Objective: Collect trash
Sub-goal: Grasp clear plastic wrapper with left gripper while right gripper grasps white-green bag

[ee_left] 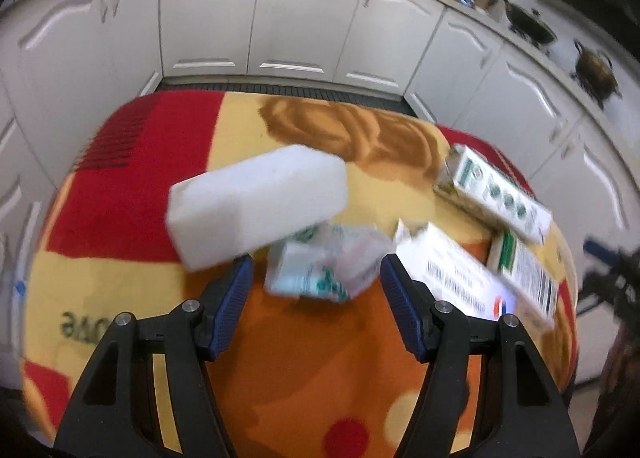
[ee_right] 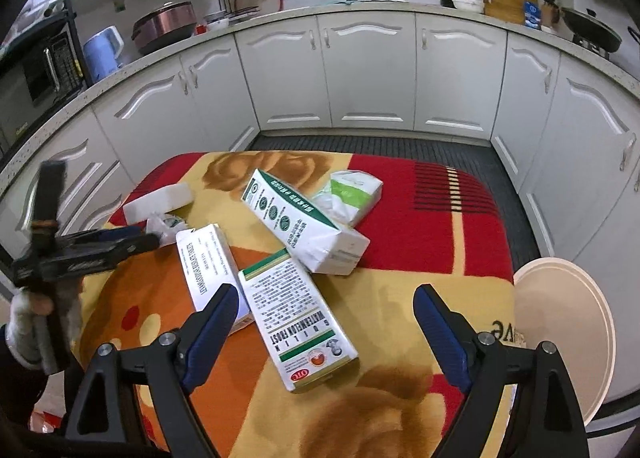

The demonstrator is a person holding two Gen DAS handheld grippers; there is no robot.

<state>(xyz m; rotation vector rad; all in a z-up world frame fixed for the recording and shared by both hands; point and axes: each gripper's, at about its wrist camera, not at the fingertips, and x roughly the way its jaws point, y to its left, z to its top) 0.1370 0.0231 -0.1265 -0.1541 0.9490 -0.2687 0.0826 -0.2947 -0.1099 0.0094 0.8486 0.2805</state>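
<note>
- Blue-padded fingers of the left gripper [ee_left: 316,274] are standing apart with nothing clamped; a crumpled wrapper [ee_left: 320,262] is lying just beyond the tips, in line with the gap, so it looks like the piece being lined up.
- Over that wrapper's far edge a white foam block [ee_left: 256,202] is leaning, crowding the left finger's path; a printed carton [ee_left: 460,274] is pressing in close on the right side.
- Across the patterned cloth [ee_right: 420,226] the right gripper [ee_right: 326,322] is hovering wide and empty; the watermelon-frost box [ee_right: 298,322] is lying flat between its fingers, untouched.
- Beyond it a long green-and-white carton [ee_right: 304,218] is resting across other packets, partly over a torn green pouch [ee_right: 352,194]; overlaps like these may be dragging neighbours along.
- At the table's right edge a round cream lid [ee_right: 564,334] is showing, possibly a bin; I cannot tell.
</note>
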